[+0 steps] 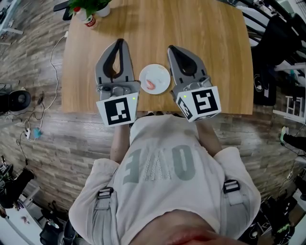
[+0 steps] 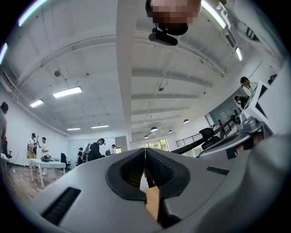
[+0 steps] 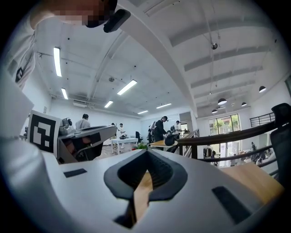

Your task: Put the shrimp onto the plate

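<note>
In the head view a pink shrimp point(image 1: 150, 84) lies on a small white plate point(image 1: 160, 72) near the front of the wooden table point(image 1: 158, 28). My left gripper point(image 1: 119, 42) rests flat on the table just left of the plate, its jaws shut with nothing between them. My right gripper point(image 1: 171, 49) lies just right of the plate, also shut and empty. Both gripper views point up at the room. The left gripper point(image 2: 145, 150) and the right gripper point(image 3: 146, 152) show their tips meeting.
A potted plant point(image 1: 88, 7) and a red-and-white can point(image 1: 89, 20) stand at the table's far left corner. Cables point(image 1: 33, 115) trail on the wood floor to the left. Black chairs and gear point(image 1: 277, 43) crowd the right side. Several people stand in the distant room.
</note>
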{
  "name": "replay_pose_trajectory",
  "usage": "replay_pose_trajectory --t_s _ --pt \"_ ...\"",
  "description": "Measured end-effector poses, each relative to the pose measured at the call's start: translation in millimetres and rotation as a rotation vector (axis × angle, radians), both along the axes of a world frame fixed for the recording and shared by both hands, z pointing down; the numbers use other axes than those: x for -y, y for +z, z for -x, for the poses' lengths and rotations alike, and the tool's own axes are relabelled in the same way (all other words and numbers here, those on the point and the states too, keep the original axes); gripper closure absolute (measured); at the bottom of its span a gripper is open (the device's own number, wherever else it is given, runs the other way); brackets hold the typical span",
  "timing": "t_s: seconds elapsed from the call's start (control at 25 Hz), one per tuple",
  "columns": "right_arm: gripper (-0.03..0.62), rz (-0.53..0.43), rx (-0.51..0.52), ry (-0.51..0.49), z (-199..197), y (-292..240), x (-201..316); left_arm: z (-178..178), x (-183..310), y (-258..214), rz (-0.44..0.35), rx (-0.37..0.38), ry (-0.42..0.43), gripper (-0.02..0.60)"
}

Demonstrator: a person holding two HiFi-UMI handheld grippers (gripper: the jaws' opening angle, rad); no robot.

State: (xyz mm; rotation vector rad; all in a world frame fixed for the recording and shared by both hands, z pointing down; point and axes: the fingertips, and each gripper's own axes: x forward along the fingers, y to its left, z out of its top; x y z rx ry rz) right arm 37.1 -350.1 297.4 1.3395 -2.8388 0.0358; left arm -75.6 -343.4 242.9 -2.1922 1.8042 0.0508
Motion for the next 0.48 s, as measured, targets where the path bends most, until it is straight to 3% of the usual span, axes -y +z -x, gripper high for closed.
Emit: replay_pose_trajectory --t_s 0.48 --pt "0.577 0.047 -0.037 0.030 -6 17 2 -5 0 9 0.003 0.021 0.033 0.572"
